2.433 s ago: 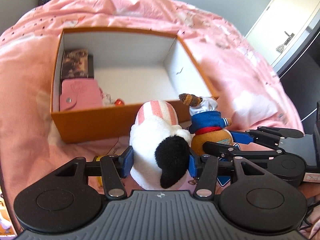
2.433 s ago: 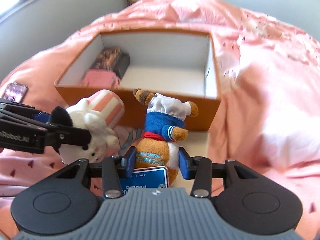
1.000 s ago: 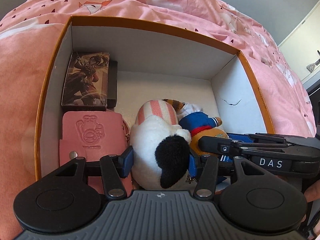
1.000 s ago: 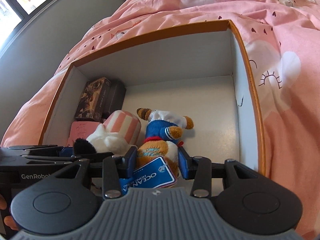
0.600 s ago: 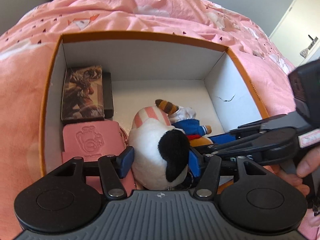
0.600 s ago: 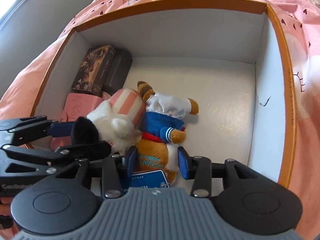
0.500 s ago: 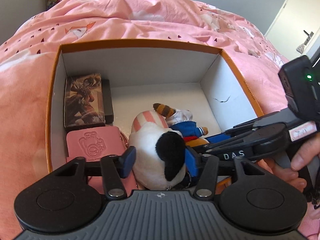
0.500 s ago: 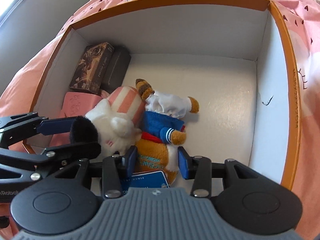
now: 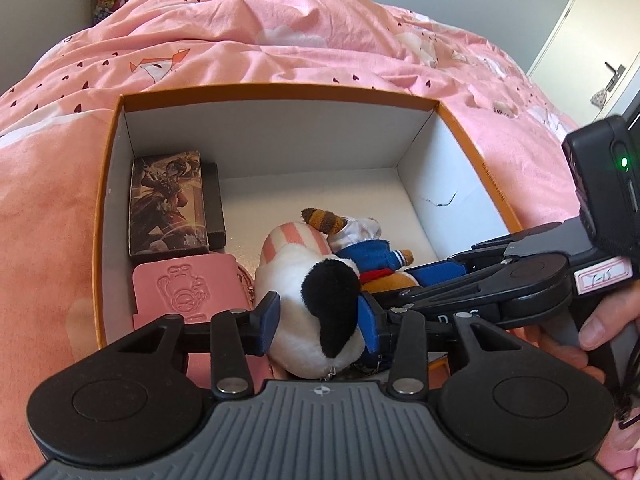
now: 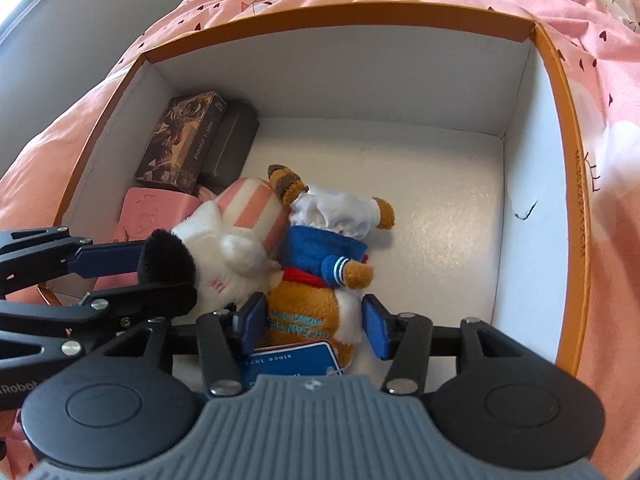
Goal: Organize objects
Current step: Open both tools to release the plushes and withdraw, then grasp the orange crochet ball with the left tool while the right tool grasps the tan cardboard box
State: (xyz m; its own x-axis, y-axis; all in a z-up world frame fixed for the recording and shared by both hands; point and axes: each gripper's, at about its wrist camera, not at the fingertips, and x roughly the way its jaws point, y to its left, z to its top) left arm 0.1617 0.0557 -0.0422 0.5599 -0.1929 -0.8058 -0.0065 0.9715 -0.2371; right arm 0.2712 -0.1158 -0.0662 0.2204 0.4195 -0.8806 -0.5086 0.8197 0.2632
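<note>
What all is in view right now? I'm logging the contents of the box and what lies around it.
Storage box: one, orange outside, white inside, on the bed.
Bedspread: one, pink with small prints, under and around the box.
Illustrated card box: one, brown and gold, far left corner of the box.
Black case: one, beside the illustrated card box.
Pink wallet: one, embossed, near left of the box.
White plush: one, white with black ear and pink-striped hat, box centre.
Sailor plush: one, brown, blue top, white cap, against the white plush.
Blue tag: one, on the sailor plush.
Left gripper: black, blue pads, around the white plush.
Right gripper: opening around the sailor plush.
</note>
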